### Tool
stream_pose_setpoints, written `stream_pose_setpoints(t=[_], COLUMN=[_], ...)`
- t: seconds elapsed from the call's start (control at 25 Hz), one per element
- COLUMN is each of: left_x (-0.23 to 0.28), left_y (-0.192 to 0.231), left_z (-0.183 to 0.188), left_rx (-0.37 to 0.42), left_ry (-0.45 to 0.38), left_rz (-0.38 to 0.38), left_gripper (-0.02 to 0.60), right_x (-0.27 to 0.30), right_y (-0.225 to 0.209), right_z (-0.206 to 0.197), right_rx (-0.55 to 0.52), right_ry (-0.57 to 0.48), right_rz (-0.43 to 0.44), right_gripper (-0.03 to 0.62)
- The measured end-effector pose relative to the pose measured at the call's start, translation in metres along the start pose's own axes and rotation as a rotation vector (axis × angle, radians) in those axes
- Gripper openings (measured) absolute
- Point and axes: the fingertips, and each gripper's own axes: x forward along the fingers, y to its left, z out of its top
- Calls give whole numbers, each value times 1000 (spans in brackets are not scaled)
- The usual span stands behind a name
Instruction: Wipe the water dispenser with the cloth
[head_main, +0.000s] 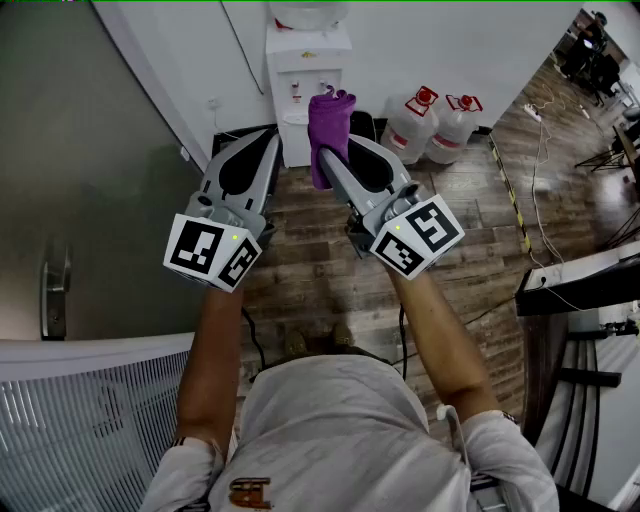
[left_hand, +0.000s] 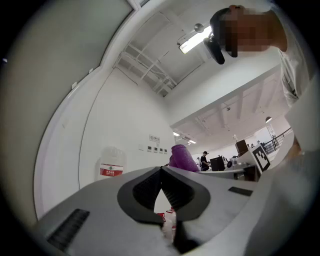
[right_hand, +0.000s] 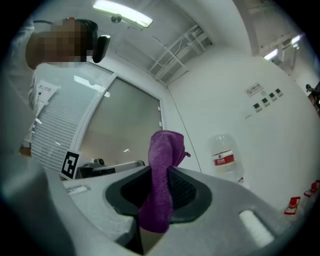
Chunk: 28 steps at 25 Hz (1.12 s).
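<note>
Jaws of the right gripper (right_hand: 161, 175) are clamped on the purple cloth (right_hand: 165, 147), which sticks up above them. Left gripper (left_hand: 161, 172) jaws meet tip to tip, with nothing between. Both grippers point toward the white water dispenser (head_main: 305, 70) standing against the wall, beside two water bottles (head_main: 412, 125).

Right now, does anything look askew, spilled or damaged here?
Nothing stands out. The purple cloth is clamped in the right hand-held gripper, the left hand-held gripper is shut on nothing, and the water dispenser stands upright.
</note>
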Motion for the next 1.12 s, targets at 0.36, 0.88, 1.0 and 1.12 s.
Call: stream_pose_setpoints(t=[0.36, 0.88, 1.0, 1.12], left_x=[0, 38, 49, 56], left_y=[1, -4, -7, -4], left_z=[-4, -31, -39, -49], left_rx=[-8, -7, 1, 8], left_ry=[6, 22, 22, 28], left_rz=[9, 58, 86, 103], left_gripper=[-1, 0, -2, 0], right_x=[0, -15, -22, -23], right_y=[-1, -41, -53, -69], right_z=[0, -9, -12, -21], right_rx=[-2, -26, -82, -89], right_ry=[-6, 17, 35, 31], right_rz=[0, -1, -8, -20], right_gripper=[101, 101, 101, 101])
